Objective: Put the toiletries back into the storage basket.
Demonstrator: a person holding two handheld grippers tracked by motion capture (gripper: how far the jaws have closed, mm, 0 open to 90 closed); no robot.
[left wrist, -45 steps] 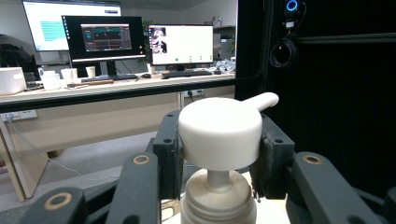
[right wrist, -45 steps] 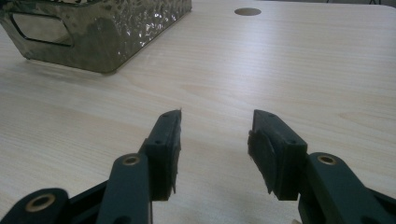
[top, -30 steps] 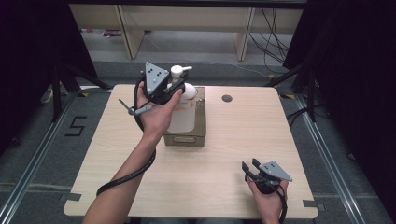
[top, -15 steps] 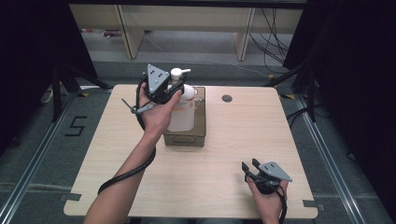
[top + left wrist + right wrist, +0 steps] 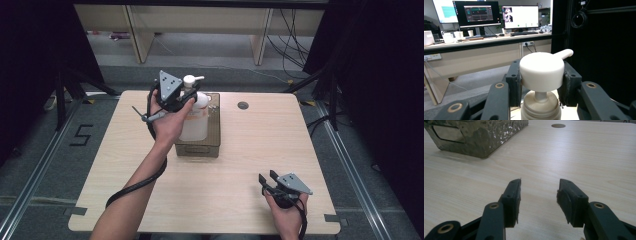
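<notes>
A white pump bottle [image 5: 194,124] stands upright in a dark, dimpled bin [image 5: 214,144] at the table's middle back. My left gripper [image 5: 186,89] is shut on the bottle's round pump head [image 5: 541,71]. Both pads press its sides, and the nozzle points away to the right in the left gripper view. At the table's front right, my right gripper [image 5: 266,177] rests low over the wood, open with nothing between its jaws [image 5: 539,192]. It points toward the bin [image 5: 479,137].
The light wooden table [image 5: 280,145] has a small round hole [image 5: 243,105] at its back right. Black curtains flank both sides. A desk with monitors [image 5: 476,12] lies beyond the far edge. Bare wood stretches between the bin and my right gripper.
My left gripper has sunk slightly with the pump bottle, settling it lower in the bin. The right gripper has stayed where it was.
</notes>
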